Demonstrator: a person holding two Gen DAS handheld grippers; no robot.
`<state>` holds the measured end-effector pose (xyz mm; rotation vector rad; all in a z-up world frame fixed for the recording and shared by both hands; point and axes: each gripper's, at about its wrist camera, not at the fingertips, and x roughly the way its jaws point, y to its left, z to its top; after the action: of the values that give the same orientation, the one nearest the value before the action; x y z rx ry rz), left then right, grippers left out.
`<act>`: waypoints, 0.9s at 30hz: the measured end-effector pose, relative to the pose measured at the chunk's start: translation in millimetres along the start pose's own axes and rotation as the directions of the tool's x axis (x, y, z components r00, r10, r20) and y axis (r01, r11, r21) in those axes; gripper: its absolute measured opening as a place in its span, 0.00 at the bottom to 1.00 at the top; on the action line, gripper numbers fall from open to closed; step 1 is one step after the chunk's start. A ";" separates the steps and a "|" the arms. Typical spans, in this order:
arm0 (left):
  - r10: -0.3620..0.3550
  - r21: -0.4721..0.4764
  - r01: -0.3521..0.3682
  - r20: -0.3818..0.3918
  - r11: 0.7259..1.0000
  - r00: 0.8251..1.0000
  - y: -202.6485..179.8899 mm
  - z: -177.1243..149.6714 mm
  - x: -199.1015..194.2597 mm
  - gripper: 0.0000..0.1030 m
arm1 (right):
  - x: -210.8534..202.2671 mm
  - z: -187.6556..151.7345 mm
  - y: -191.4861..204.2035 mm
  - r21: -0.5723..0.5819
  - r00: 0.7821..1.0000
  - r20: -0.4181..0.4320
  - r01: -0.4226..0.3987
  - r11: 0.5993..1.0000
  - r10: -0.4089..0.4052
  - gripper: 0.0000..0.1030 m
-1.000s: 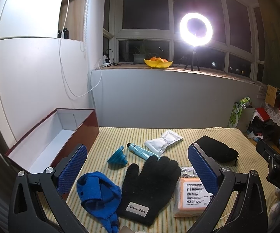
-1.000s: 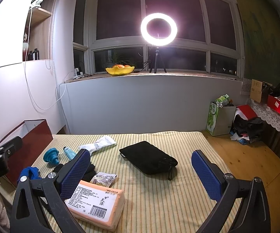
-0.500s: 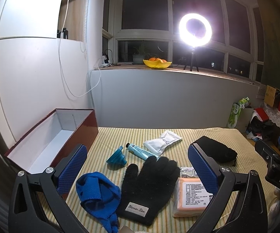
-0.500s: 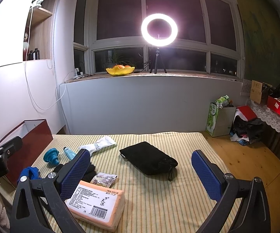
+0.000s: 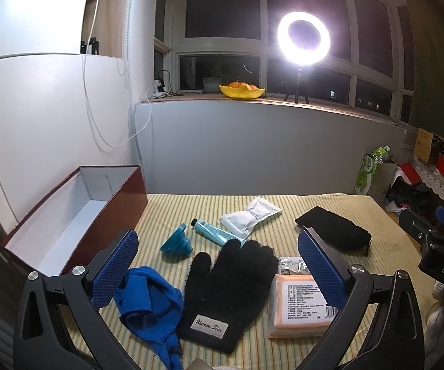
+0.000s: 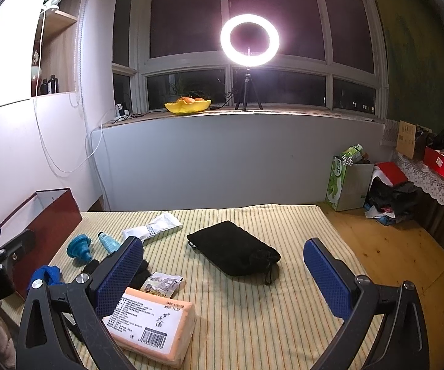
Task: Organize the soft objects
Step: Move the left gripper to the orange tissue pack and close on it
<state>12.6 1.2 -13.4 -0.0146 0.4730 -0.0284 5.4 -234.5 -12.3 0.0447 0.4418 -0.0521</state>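
On the striped mat lie a black glove (image 5: 231, 286), a crumpled blue cloth (image 5: 149, 302), a black pouch (image 5: 334, 232), a white packet (image 5: 249, 219), an orange tissue pack (image 5: 299, 305), a blue tube (image 5: 214, 232) and a blue funnel (image 5: 177, 242). My left gripper (image 5: 219, 268) is open and empty, held above the glove. My right gripper (image 6: 226, 274) is open and empty, with the black pouch (image 6: 234, 252) just beyond it and the tissue pack (image 6: 151, 317) by its left finger.
An open dark red box (image 5: 67, 219) with a white inside stands at the mat's left edge. A small foil sachet (image 6: 162, 282) lies by the tissue pack. Wooden floor (image 6: 391, 252) and clutter lie to the right. A wall and windowsill stand behind.
Both grippers have drifted very slightly; nothing on the mat has moved.
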 end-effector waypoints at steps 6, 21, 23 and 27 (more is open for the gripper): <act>-0.021 0.013 0.022 -0.048 1.000 0.999 -0.2 -1.6 8.7 1.00 | 7.3 0.3 -4.5 0.006 1.000 -0.024 -0.020 1.000 0.020 0.99; -0.191 0.032 0.213 -0.329 0.976 0.925 -17.6 -38.4 42.5 0.93 | 48.0 -29.0 -25.6 0.124 0.934 -0.274 -0.203 0.971 0.230 0.92; -0.218 0.043 0.250 -0.363 0.967 0.906 -23.8 -40.7 46.2 0.92 | 53.5 -34.5 -26.6 0.154 0.910 -0.312 -0.236 0.959 0.274 0.91; -0.297 0.012 0.341 -0.463 0.940 0.835 -34.2 -44.8 60.4 0.77 | 67.6 -43.5 -22.5 0.202 0.864 -0.377 -0.275 0.940 0.333 0.86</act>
<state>45.0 -35.2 -80.1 0.0065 0.9391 -0.3936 46.6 -257.3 -81.3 0.2703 0.8451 0.2448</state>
